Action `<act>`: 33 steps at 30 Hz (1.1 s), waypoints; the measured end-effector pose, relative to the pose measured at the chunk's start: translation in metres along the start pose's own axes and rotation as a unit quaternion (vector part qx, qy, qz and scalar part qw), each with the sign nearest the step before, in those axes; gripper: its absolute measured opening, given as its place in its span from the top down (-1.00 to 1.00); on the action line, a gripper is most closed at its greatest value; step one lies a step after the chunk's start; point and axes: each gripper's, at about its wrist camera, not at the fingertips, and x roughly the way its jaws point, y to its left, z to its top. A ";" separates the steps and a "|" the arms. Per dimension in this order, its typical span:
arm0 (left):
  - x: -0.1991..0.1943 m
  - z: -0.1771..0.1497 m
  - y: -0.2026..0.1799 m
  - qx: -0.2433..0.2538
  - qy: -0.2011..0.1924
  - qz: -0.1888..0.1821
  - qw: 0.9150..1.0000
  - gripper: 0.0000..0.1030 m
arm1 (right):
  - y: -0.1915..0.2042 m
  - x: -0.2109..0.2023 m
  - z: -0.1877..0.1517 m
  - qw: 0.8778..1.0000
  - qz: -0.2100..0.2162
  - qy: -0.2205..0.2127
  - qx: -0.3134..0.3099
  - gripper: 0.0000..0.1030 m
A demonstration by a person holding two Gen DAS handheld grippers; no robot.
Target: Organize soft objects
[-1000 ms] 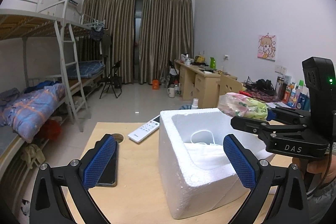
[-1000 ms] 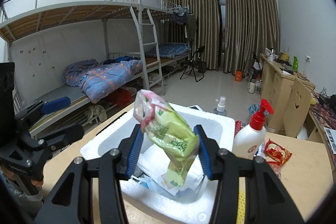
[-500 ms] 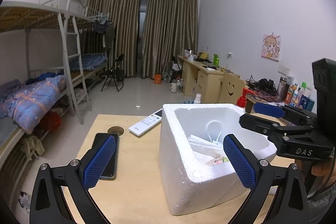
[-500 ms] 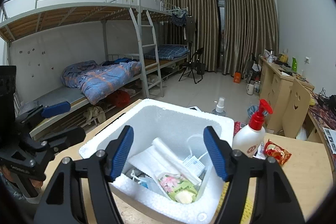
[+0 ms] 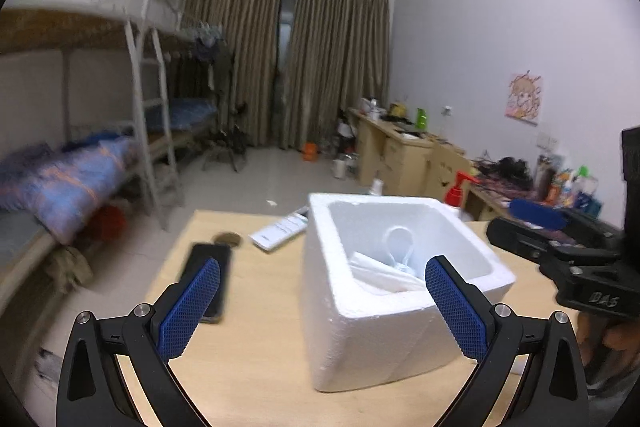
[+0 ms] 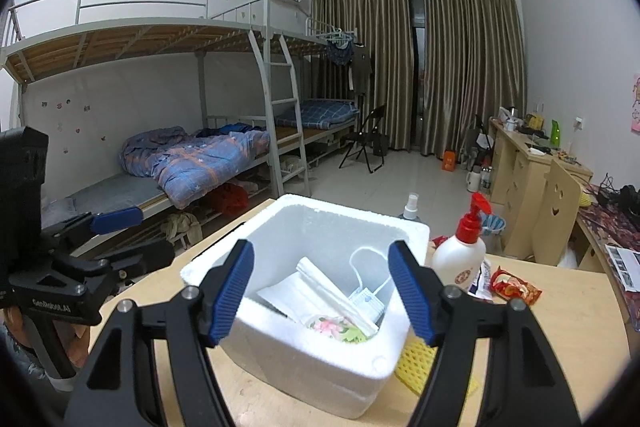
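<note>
A second ago the green-and-pink soft packet (image 6: 338,329) was pinched upright between the pads of the right claw (image 6: 322,293) over the box; now it lies flat inside the white foam box (image 6: 276,341), against the near wall, and the claw has let go and drawn back a little. Its jaws stand wide apart with nothing between them but the view down into the box. I judge this one item done: the packet is stowed, and the right hand is free for the next soft thing.

Inside the box with the packet are a folded white face mask (image 6: 288,297) with its ear loop (image 6: 362,259) curling up at the far side, a long white folded piece (image 6: 336,293) lying slantwise across it, and a small white tag or pouch (image 6: 366,303) beside that. From the left wrist view only the white mask and loop (image 5: 398,247) show; the packet is hidden by the near wall.

The left claw (image 5: 322,307) hovers wide open and empty just before the box, its right pad in front of the box's near rim, touching nothing that I can see.

On the counter (image 6: 560,331) to the right of the box stand a pump bottle (image 6: 460,259) and, beside it, a red snack packet (image 6: 516,289); a yellow mesh piece (image 6: 416,367) pokes out at the box's foot. These look like the likeliest remaining candidates. To the left of the box lie a phone (image 5: 208,275) and a remote control (image 5: 278,233).
</note>
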 end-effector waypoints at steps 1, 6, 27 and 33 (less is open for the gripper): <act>-0.003 -0.002 -0.004 0.010 -0.005 0.016 1.000 -0.99 | 0.000 -0.001 0.001 1.000 -0.002 0.000 -0.001 -0.44; -0.013 -0.009 -0.013 0.000 -0.008 0.012 1.000 -0.99 | 0.001 -0.021 -0.003 1.000 -0.009 -0.010 0.000 -0.44; -0.065 -0.044 -0.075 0.043 -0.013 -0.006 0.999 -0.99 | -0.005 -0.107 -0.025 0.995 -0.052 -0.083 0.007 -1.00; -0.085 -0.052 -0.096 0.048 -0.035 -0.013 0.998 -0.99 | -0.008 -0.126 -0.037 0.994 -0.073 -0.082 0.009 -1.00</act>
